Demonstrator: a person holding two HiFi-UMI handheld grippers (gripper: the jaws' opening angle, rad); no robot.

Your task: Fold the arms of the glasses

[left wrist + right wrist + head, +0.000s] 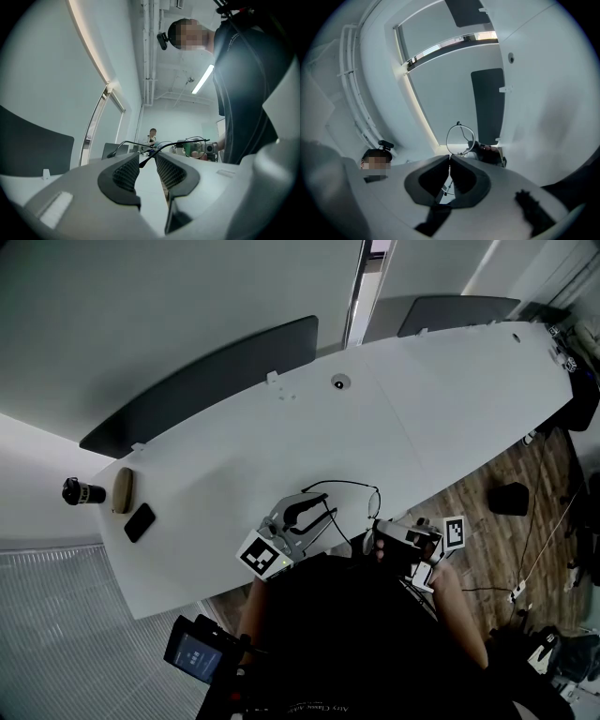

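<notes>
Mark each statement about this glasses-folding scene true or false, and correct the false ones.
1. The right gripper is shut on the glasses. True.
2. The left gripper has its jaws pressed together with nothing between them. False: its jaws stand apart, with one arm of the glasses between them.
3. A black phone lies on the white table. True.
4. The glasses lie right beside the phone. False: they are at the table's near edge, between the two grippers, well away from the phone.
</notes>
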